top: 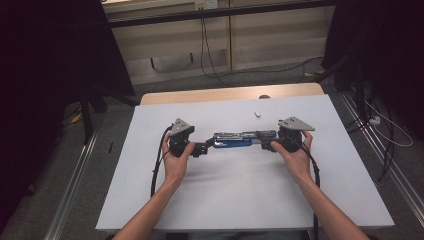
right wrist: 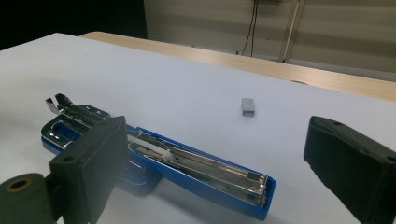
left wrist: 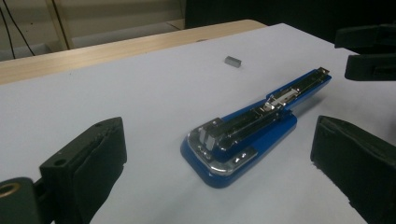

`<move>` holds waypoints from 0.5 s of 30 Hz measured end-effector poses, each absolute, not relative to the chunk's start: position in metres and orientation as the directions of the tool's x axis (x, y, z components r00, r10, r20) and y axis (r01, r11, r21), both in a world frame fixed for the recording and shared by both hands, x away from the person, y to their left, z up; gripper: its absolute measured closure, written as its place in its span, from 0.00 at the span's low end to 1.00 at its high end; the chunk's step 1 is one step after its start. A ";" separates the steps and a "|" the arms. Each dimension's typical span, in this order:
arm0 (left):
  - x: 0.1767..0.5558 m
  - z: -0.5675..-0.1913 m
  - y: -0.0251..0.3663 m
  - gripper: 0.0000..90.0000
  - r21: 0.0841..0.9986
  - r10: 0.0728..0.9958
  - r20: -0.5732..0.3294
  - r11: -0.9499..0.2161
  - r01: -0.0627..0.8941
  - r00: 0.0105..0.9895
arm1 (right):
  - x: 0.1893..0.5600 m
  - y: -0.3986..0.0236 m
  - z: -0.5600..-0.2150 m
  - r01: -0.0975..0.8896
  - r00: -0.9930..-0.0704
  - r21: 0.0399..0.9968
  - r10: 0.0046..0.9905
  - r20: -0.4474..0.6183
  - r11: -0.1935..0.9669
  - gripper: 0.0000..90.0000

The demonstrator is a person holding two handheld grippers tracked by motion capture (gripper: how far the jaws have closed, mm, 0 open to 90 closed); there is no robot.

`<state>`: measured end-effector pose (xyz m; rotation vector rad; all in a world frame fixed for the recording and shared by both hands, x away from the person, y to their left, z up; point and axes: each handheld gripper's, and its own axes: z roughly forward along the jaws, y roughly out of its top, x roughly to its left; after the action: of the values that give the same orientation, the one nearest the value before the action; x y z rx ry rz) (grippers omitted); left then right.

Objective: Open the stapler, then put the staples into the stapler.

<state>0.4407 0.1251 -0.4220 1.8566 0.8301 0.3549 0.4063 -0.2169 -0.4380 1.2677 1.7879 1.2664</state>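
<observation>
Left gripper (top: 204,148): jaws spread wide, nothing between the pads, released. In the left gripper view its two black pads (left wrist: 100,154) flank the near end of the stapler (left wrist: 254,128) with bench showing on both sides, no contact.

Right gripper (top: 267,145): also released, jaws wide apart. In the right gripper view the stapler (right wrist: 187,163) lies between and just beyond the pads (right wrist: 100,163); the pad at the left of that view overlaps its base, can't tell if it touches. No grip either way.

Stapler (top: 239,138): blue body, lying flat on the bench (top: 225,200), opened up with the metal staple channel exposed along the top. Long axis runs left-right across the bench, in line with the two grippers, one at each end. Wide rounded heel end points at the left gripper, narrow nose end points at the right gripper.

Relative to the stapler: a small grey staple block (top: 257,114) sits behind it, toward the far bench edge, well apart from it, closer to the nose end. Same block shows in the left gripper view (left wrist: 232,61) and the right gripper view (right wrist: 248,107), lying loose on the white surface.

Person's hands wrap each gripper body, forearms come in from the near bench edge.
</observation>
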 end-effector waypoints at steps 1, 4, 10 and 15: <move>0.439 -0.422 0.126 0.04 0.893 0.686 -0.124 -0.239 0.382 0.717 | 0.406 -0.217 -0.438 0.357 -0.364 0.930 0.930 0.052 0.088 0.07; 0.434 -0.423 0.129 0.04 0.895 0.691 -0.107 -0.247 0.372 0.715 | 0.406 -0.217 -0.438 0.355 -0.359 0.930 0.932 0.044 0.092 0.08; 0.425 -0.422 0.141 0.05 0.892 0.703 -0.097 -0.252 0.375 0.704 | 0.406 -0.223 -0.441 0.371 -0.343 0.923 0.938 0.040 0.097 0.08; 0.417 -0.425 0.153 0.05 0.892 0.708 -0.086 -0.259 0.371 0.701 | 0.407 -0.225 -0.439 0.366 -0.327 0.926 0.945 0.031 0.096 0.08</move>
<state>0.4172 0.1528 -0.4245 1.8754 0.8415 0.4079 0.4072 -0.2253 -0.4391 1.2882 1.7690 1.2179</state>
